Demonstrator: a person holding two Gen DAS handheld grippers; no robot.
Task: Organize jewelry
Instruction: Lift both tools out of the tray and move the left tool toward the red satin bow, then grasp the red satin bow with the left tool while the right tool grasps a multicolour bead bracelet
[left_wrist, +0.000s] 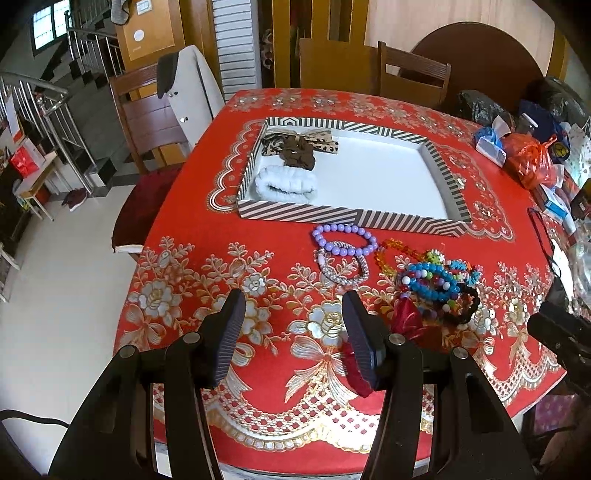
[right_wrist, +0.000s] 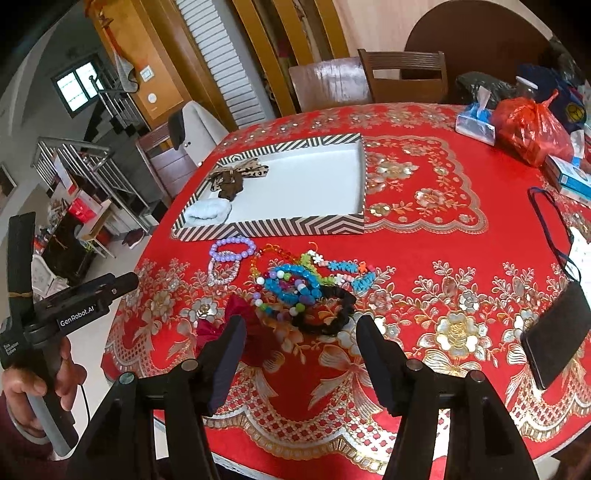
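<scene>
We are working over the red tabletop, the striped tray lying beyond the bracelet pile. Both grippers, left and right, are hovering wide-jawed and empty; we are favouring one loose outer piece, the black scrunchie.

Left tongs and right tongs both tilted downward, jaws apart, nothing between them.
</scene>
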